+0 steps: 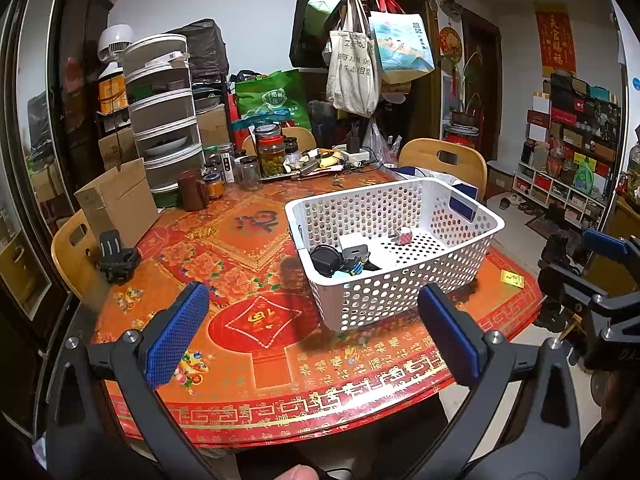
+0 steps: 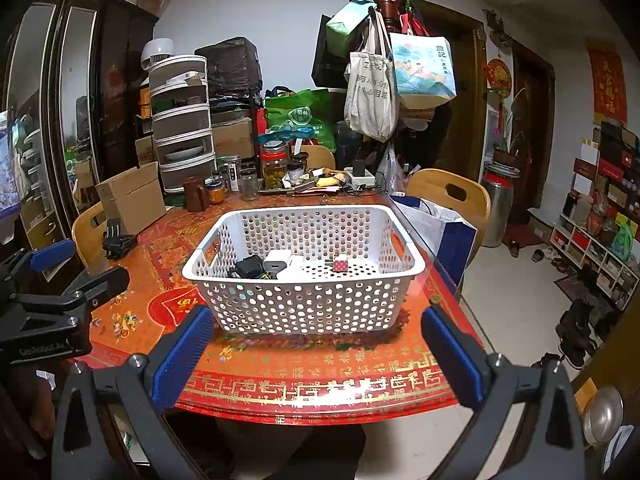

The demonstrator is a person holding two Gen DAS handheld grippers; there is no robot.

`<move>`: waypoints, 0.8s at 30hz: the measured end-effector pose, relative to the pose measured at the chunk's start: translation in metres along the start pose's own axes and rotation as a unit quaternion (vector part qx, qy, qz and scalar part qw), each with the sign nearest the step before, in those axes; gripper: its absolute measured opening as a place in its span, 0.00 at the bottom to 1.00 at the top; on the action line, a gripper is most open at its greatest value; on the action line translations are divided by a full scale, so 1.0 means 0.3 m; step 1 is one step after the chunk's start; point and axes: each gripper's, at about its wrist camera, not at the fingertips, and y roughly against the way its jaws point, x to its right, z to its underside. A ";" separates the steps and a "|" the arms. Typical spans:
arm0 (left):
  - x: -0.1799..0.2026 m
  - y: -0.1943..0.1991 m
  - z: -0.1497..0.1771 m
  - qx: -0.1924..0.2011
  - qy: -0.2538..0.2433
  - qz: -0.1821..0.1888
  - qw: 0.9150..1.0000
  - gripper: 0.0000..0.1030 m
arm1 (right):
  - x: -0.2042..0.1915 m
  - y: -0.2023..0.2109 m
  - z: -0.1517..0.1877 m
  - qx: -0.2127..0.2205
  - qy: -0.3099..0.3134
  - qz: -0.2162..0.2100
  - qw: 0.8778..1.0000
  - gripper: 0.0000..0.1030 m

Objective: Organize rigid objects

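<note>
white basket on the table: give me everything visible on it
The white basket looks like rigid plastic, rectangular, with round holes through its walls and floor and a smooth rolled rim. It sits upright on the red patterned table, near the front right edge. Inside, small things cluster at its left end: black gadgets, a white block, a small red-and-white cube. Neither gripper touches it.

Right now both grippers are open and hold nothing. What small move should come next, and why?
Probably move the left gripper toward the black clip at the table's left edge. It looks like the only loose rigid item outside the basket, which already holds several small things. The right gripper faces the basket, farther from the clip.
</note>
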 end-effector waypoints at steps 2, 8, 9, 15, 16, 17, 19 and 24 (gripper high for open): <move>0.000 -0.002 0.000 0.000 0.000 0.000 1.000 1.00 | -0.001 0.001 0.001 0.000 0.002 0.000 1.000 1.00; 0.004 -0.005 0.000 -0.001 0.001 0.000 1.000 1.00 | -0.005 -0.002 0.001 -0.001 0.005 -0.002 1.000 1.00; 0.004 -0.005 0.000 -0.001 0.001 0.000 1.000 1.00 | -0.004 -0.002 0.002 -0.001 0.006 -0.002 1.000 1.00; 0.004 -0.003 0.000 0.000 0.001 0.000 1.000 1.00 | -0.008 -0.002 0.003 -0.001 0.008 -0.003 1.000 1.00; 0.003 -0.005 0.001 0.000 0.001 0.000 1.000 1.00 | -0.008 -0.002 0.003 0.000 0.008 -0.003 1.000 1.00; 0.005 -0.003 0.000 0.000 0.000 0.000 1.000 1.00 | -0.008 -0.002 0.003 -0.001 0.008 -0.003 1.000 1.00; 0.006 -0.005 0.000 -0.001 0.000 -0.001 1.000 1.00 | -0.009 -0.002 0.003 -0.001 0.009 -0.003 1.000 1.00; -0.005 0.001 0.006 -0.002 -0.002 0.004 1.000 1.00 | -0.012 -0.003 0.006 -0.001 0.009 -0.004 1.000 1.00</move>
